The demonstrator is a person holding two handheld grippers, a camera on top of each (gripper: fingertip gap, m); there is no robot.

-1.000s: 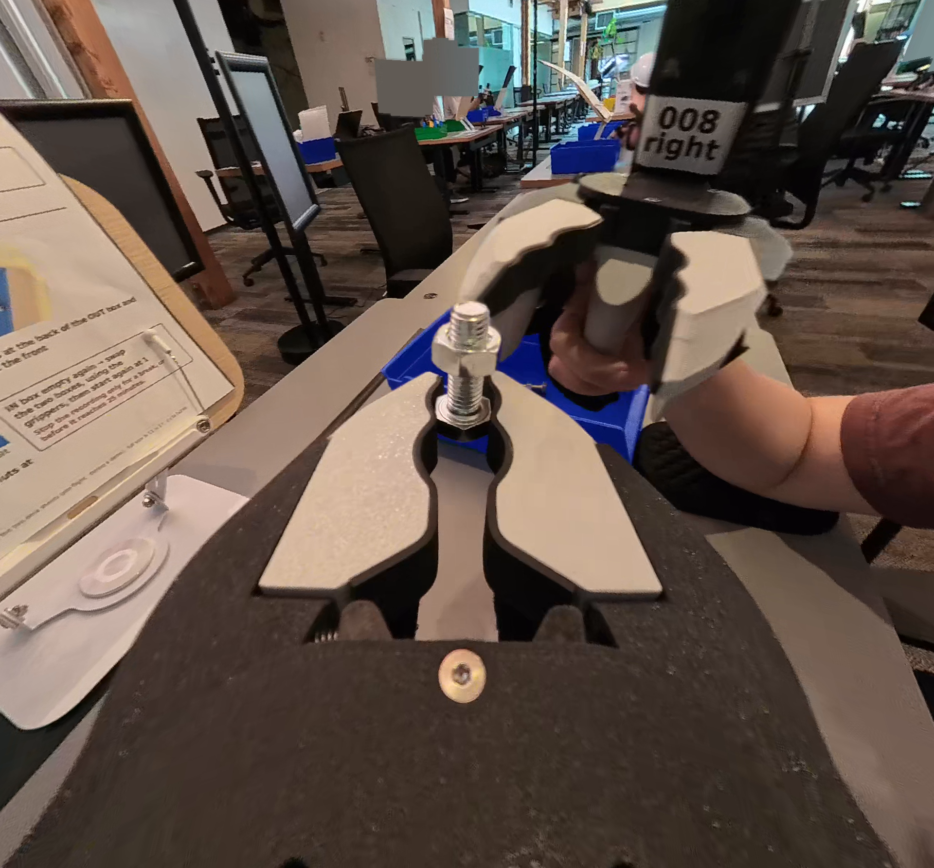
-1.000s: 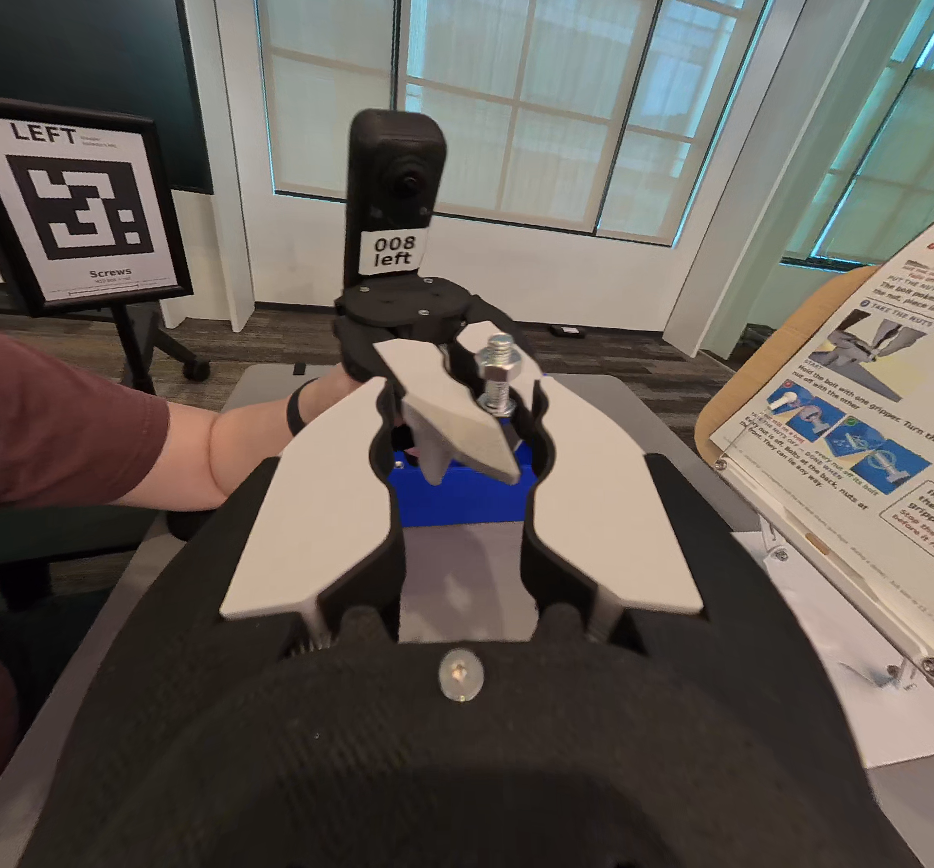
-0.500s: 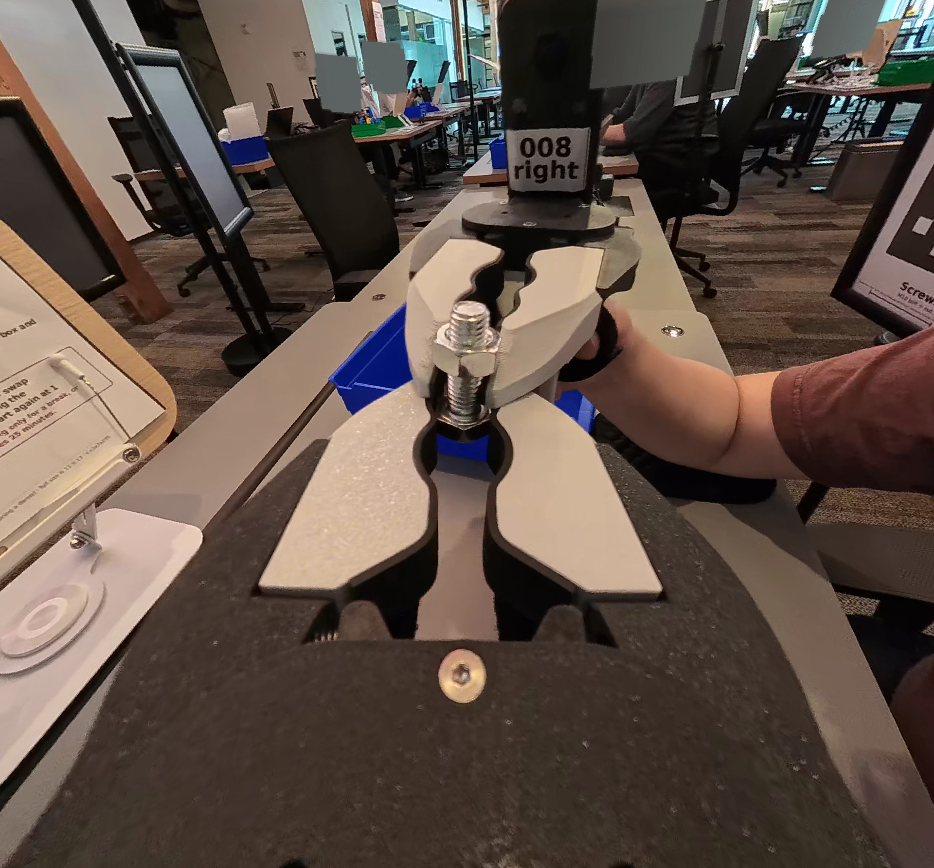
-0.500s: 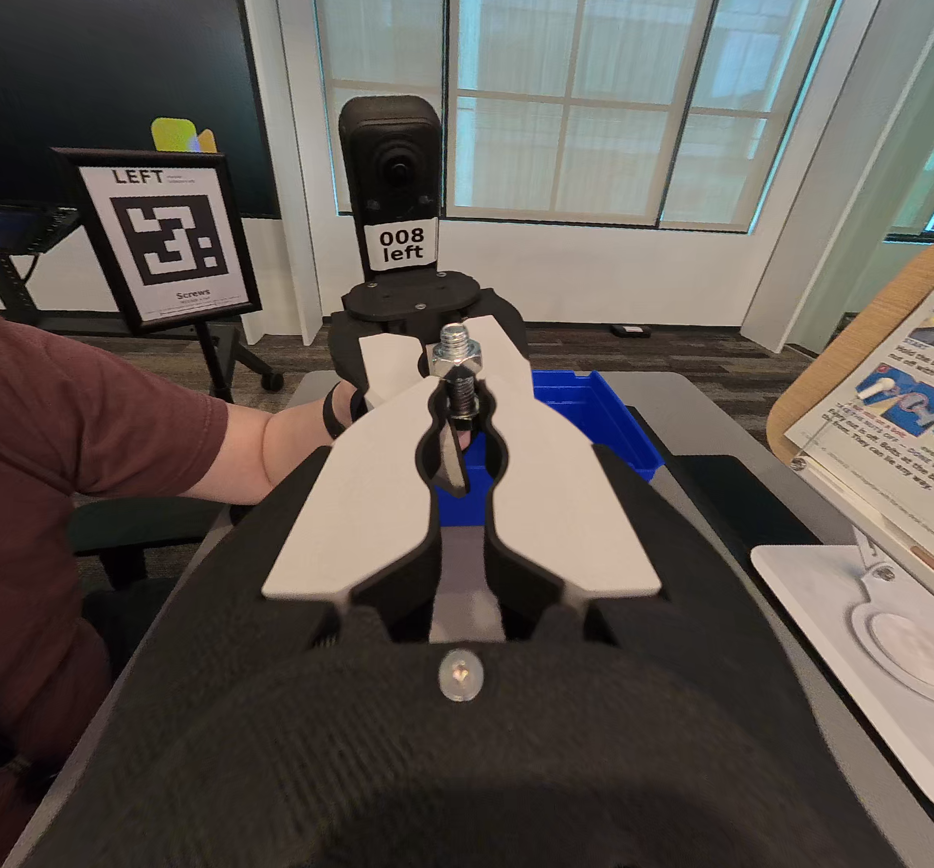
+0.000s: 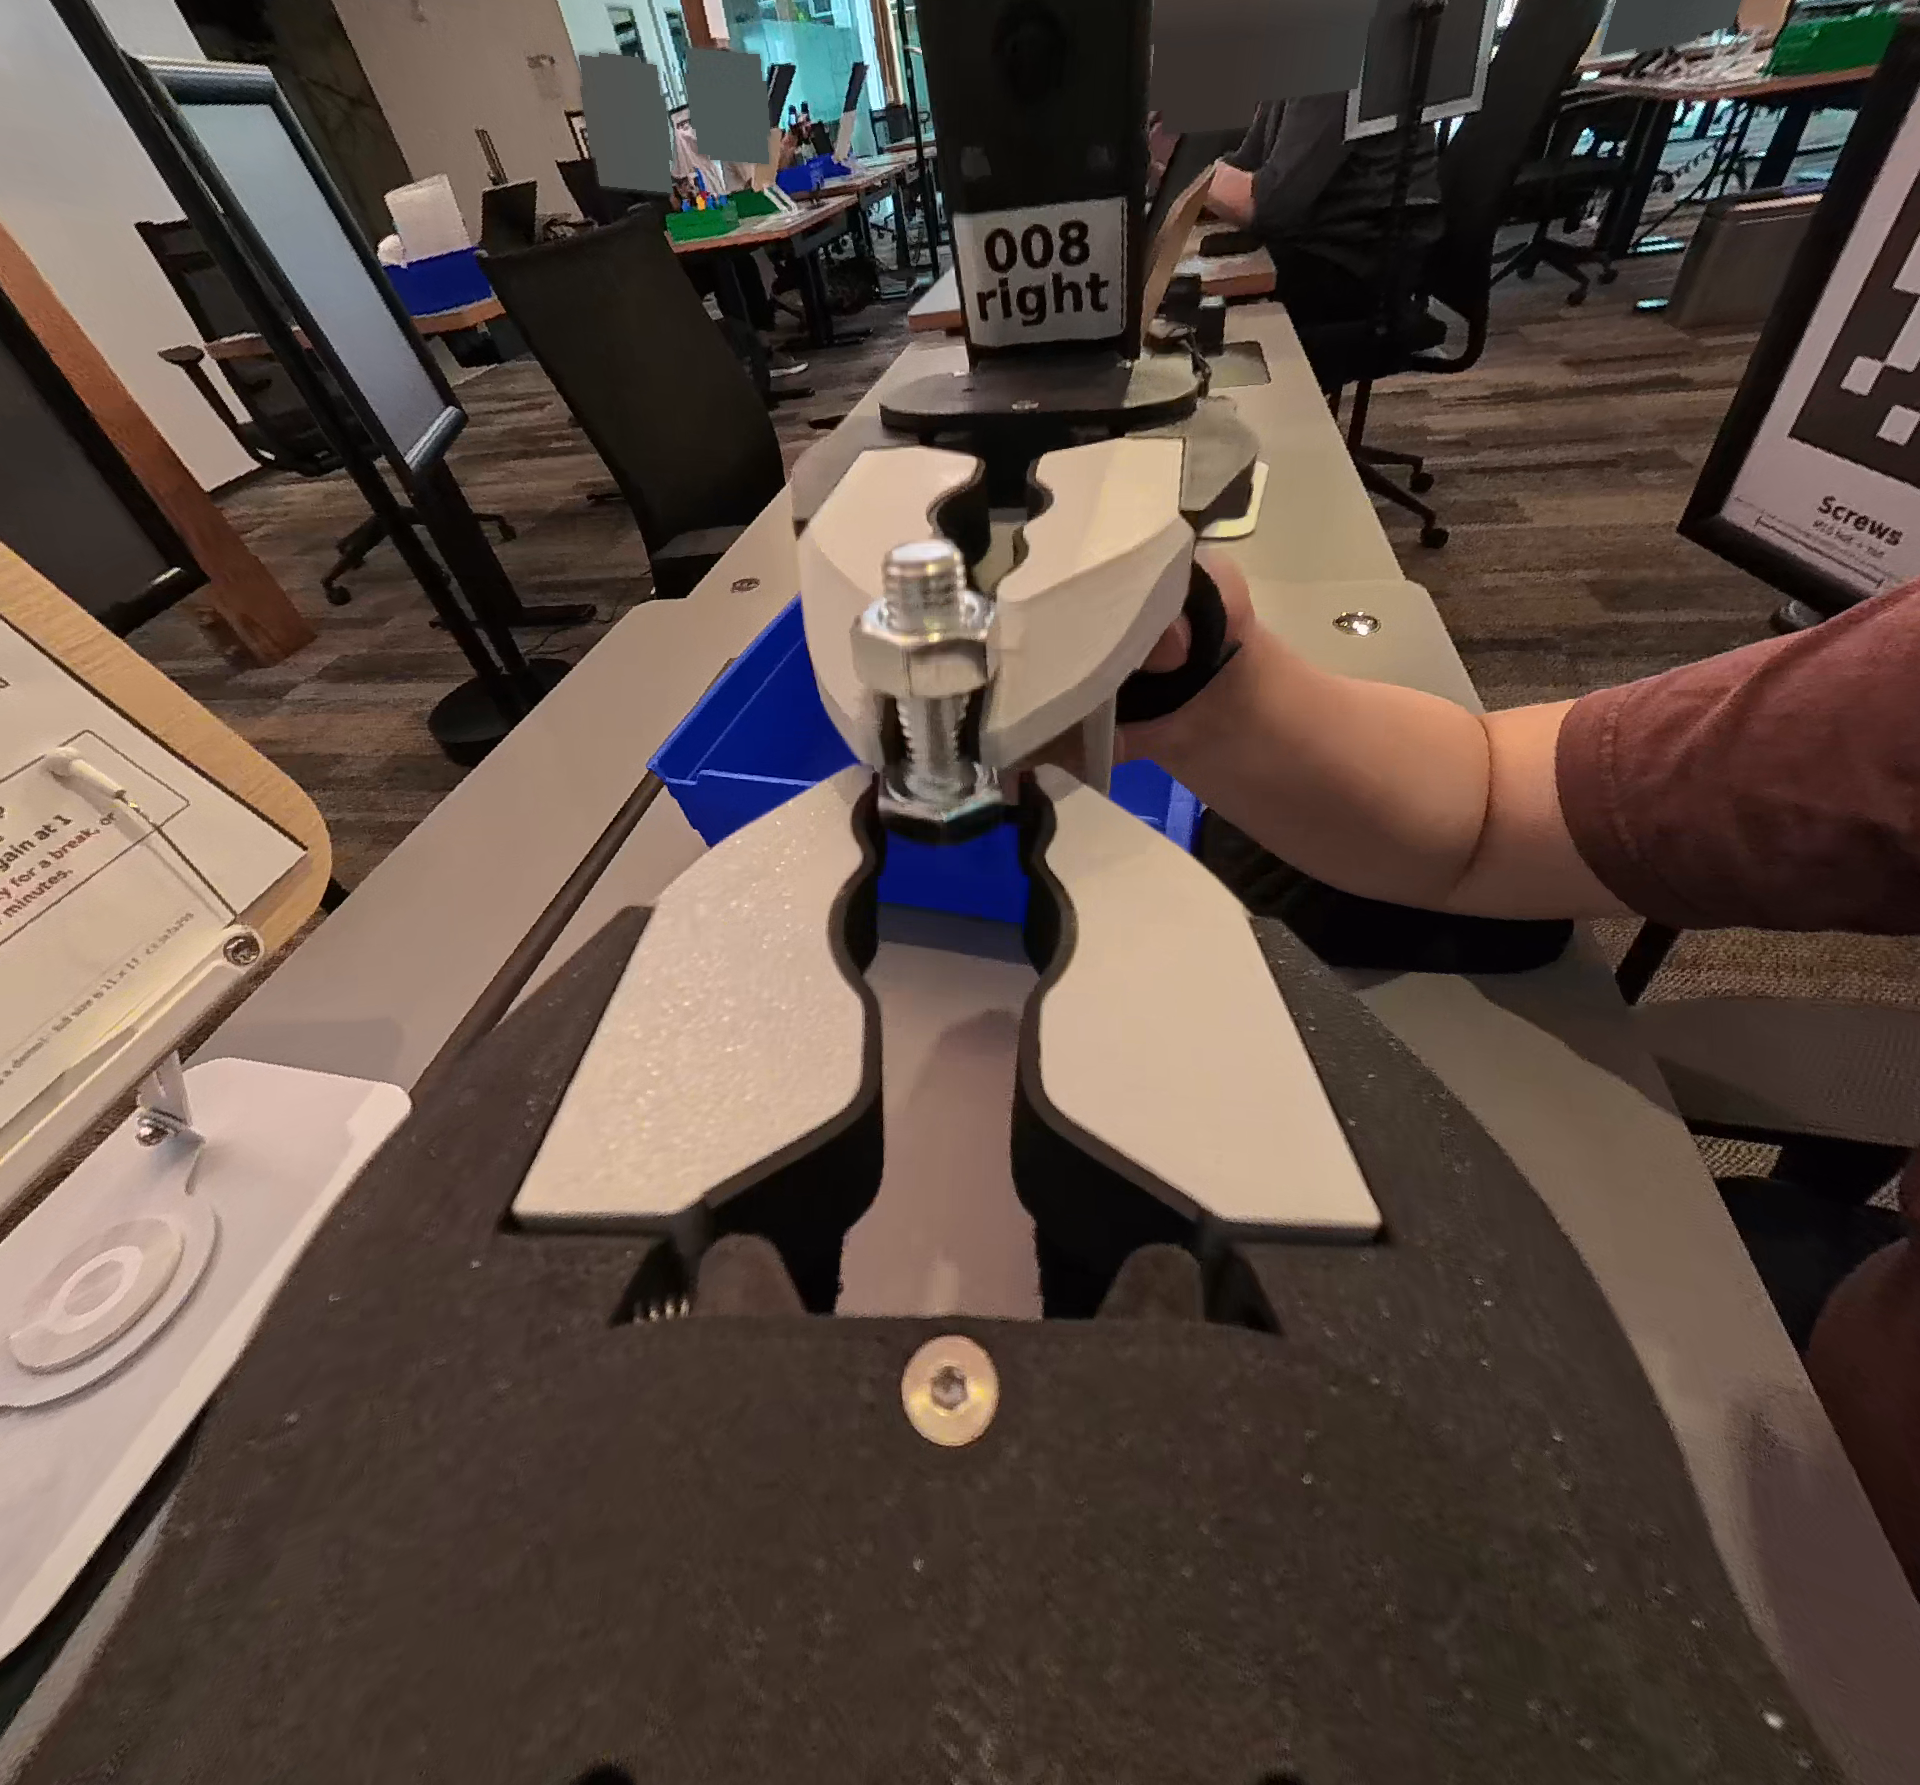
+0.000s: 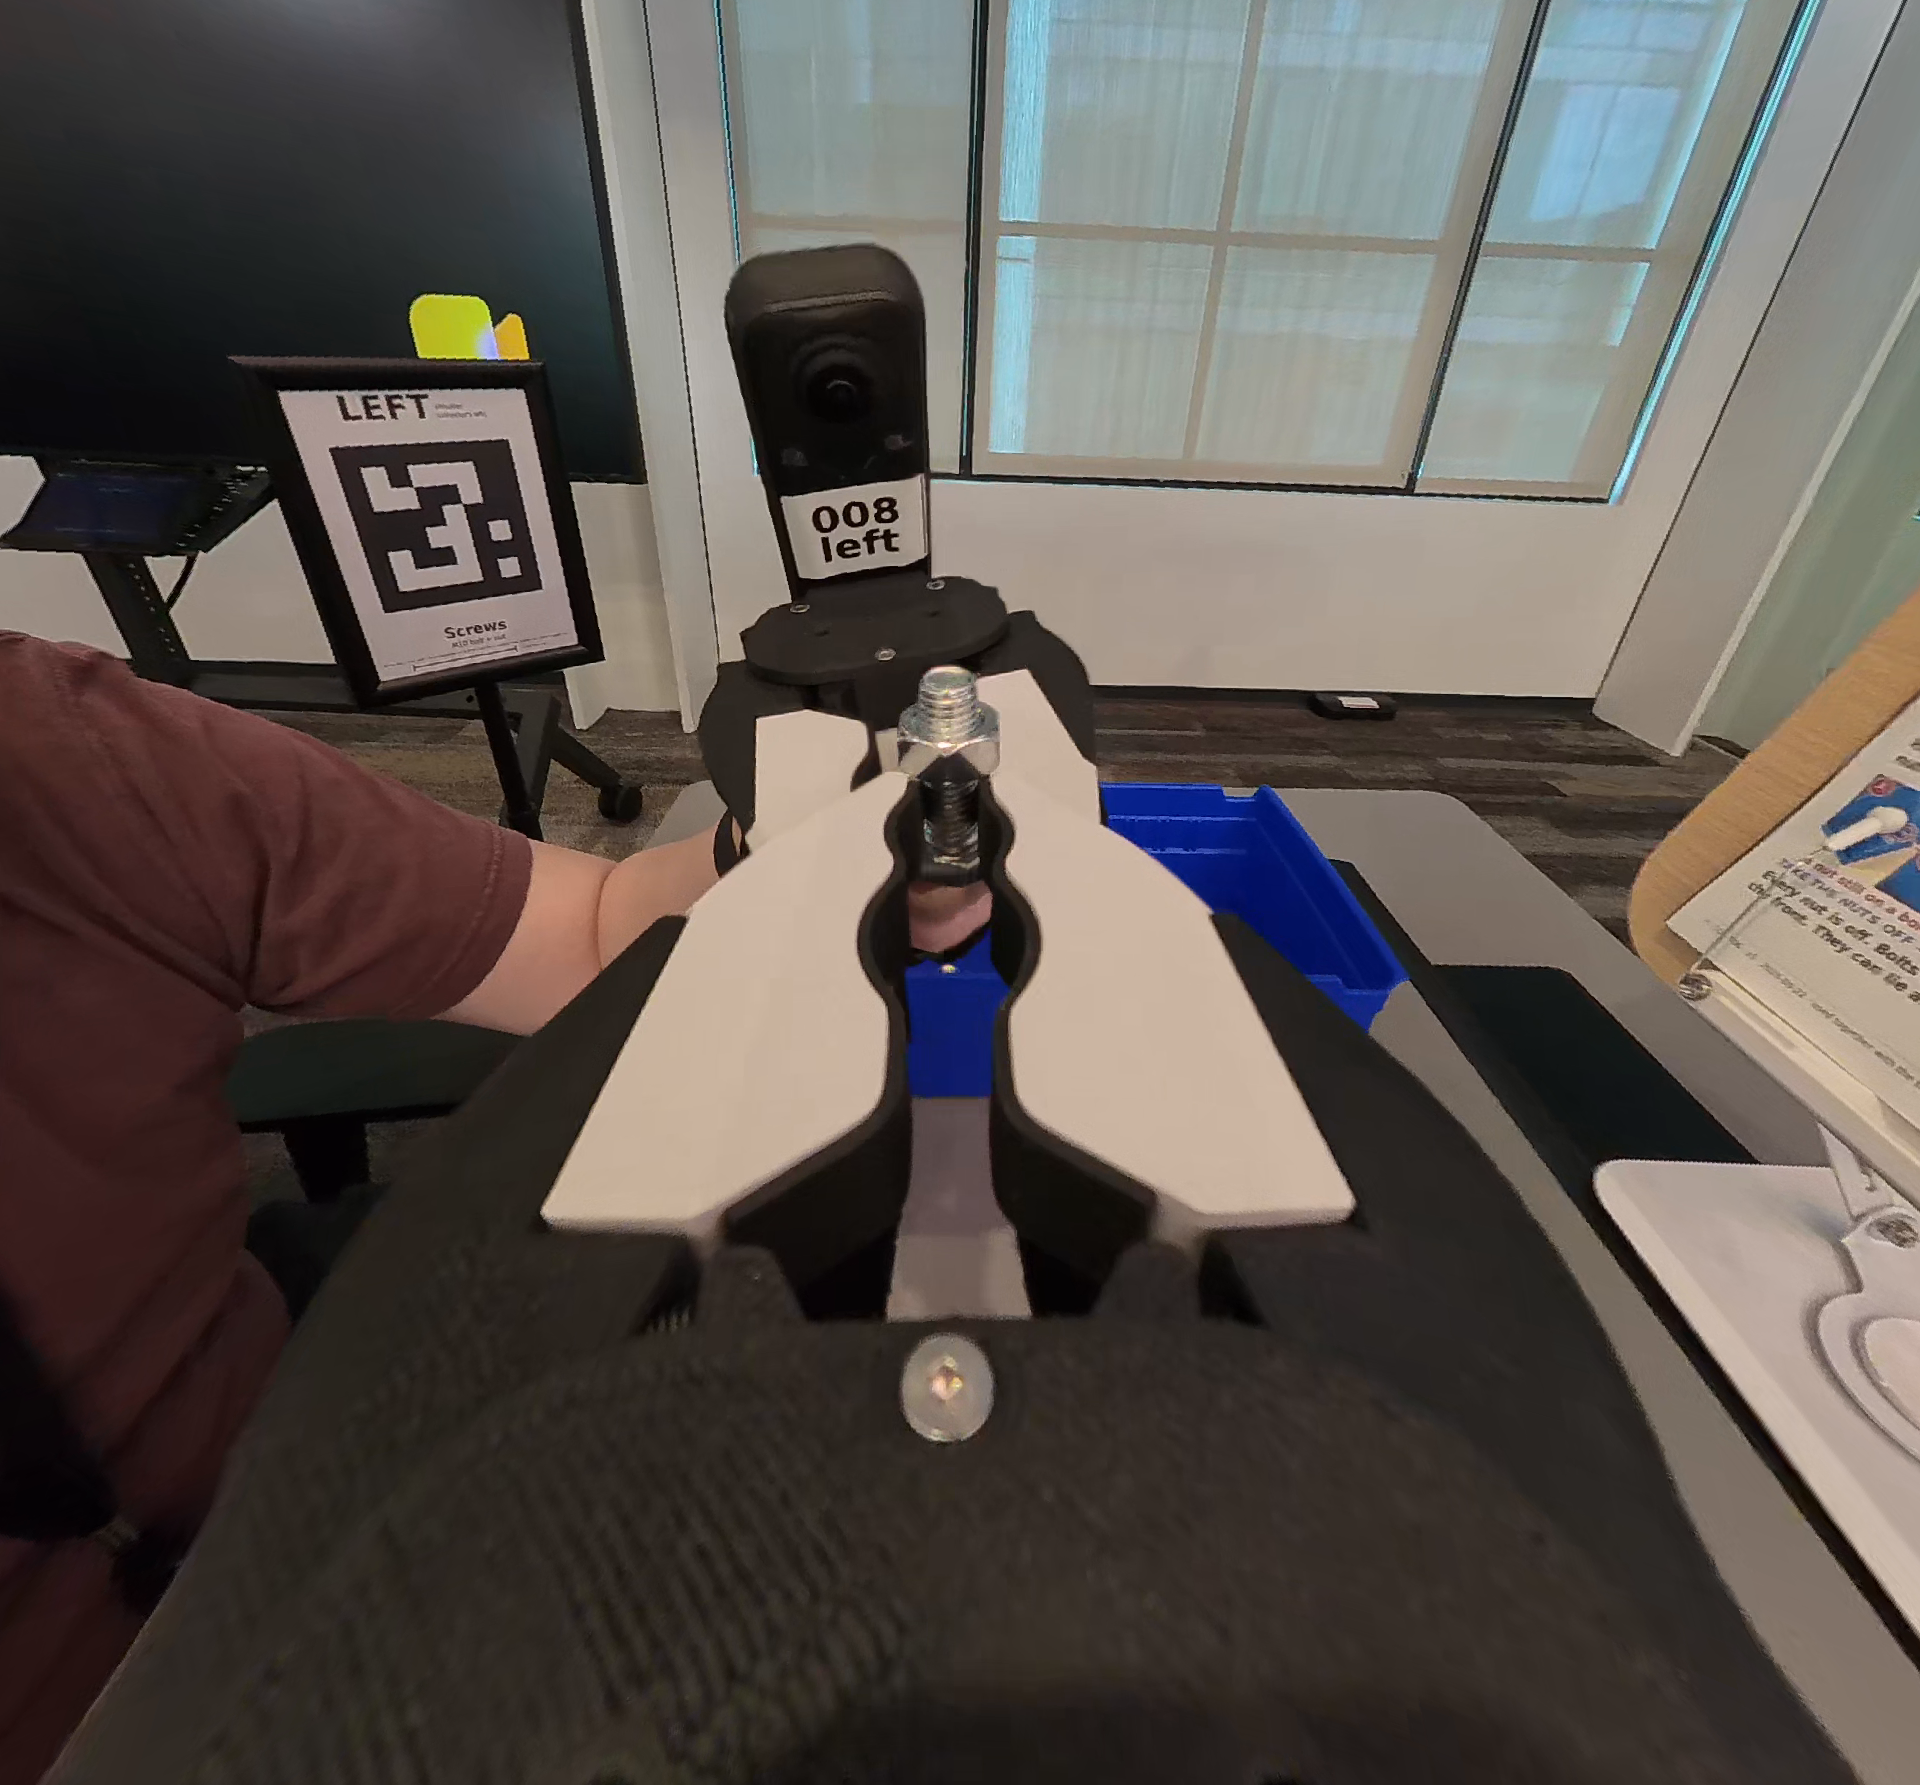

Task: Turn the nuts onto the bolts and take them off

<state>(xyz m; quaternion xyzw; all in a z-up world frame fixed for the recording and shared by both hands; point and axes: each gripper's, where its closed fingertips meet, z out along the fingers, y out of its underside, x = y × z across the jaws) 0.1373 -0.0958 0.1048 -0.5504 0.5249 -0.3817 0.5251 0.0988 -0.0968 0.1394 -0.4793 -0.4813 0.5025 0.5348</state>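
Observation:
A silver bolt stands upright above the table. My left gripper is shut on its hex head at the bottom. A silver nut sits near the top of the thread, with the bolt's tip poking out above it. My right gripper faces the left one and is shut on the nut; it also shows in the left wrist view. The bolt's thread shows in the gap between the right fingers. The left gripper's white fingers show behind them.
A blue bin stands on the grey table under the grippers; it also shows in the right wrist view. An instruction board on a white stand is at one side. A framed marker sign stands at the other. The gap from one gripper's tips to the other's is roughly 4 cm.
The right gripper swung in from the side, turned to face the left one and closed on the nut. The left gripper kept hold of the bolt and turned a little with it.

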